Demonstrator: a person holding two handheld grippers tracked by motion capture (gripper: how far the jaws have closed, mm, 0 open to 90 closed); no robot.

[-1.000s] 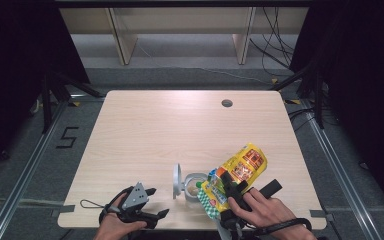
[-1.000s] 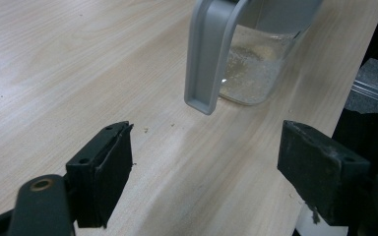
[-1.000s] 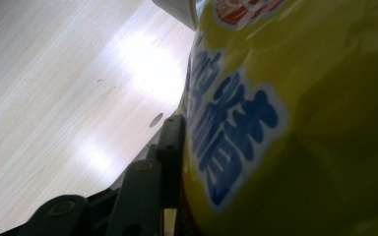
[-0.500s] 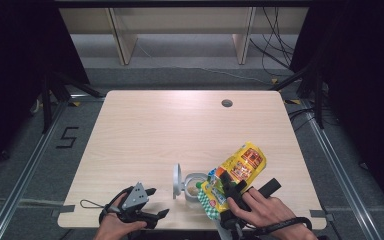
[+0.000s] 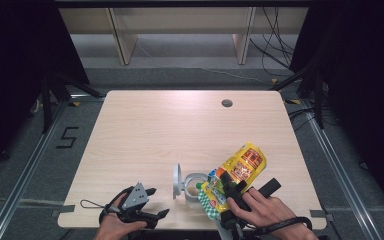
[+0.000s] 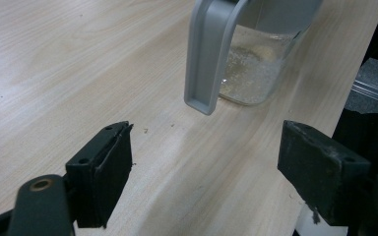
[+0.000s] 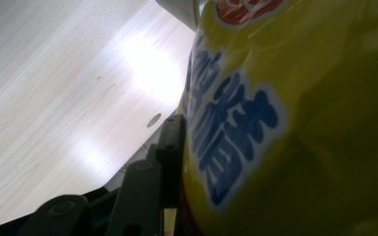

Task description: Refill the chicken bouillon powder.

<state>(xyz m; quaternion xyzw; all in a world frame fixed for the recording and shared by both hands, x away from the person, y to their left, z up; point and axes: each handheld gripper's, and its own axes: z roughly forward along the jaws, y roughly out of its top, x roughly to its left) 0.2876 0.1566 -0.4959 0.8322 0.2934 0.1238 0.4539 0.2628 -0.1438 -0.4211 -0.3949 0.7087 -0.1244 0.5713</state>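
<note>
At the lower right of the high view, the right gripper (image 5: pixel 228 192) is clamped on a yellow snack bag (image 5: pixel 235 176) tilted against the clear jar (image 5: pixel 195 186) (grey hinged lid up). The left gripper (image 5: pixel 152 202), lower left, has its jaws apart and empty.

Yellow snack bag (image 5: pixel 237 172) with blue lettering and orange patches; clear jug (image 5: pixel 194 185), grey handle; pale wood-grain table (image 5: pixel 155 130)

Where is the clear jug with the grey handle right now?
In the high view the jug stands near the table's front edge, right of centre, with the yellow snack bag held in the right claw tipped over its rim.
</note>
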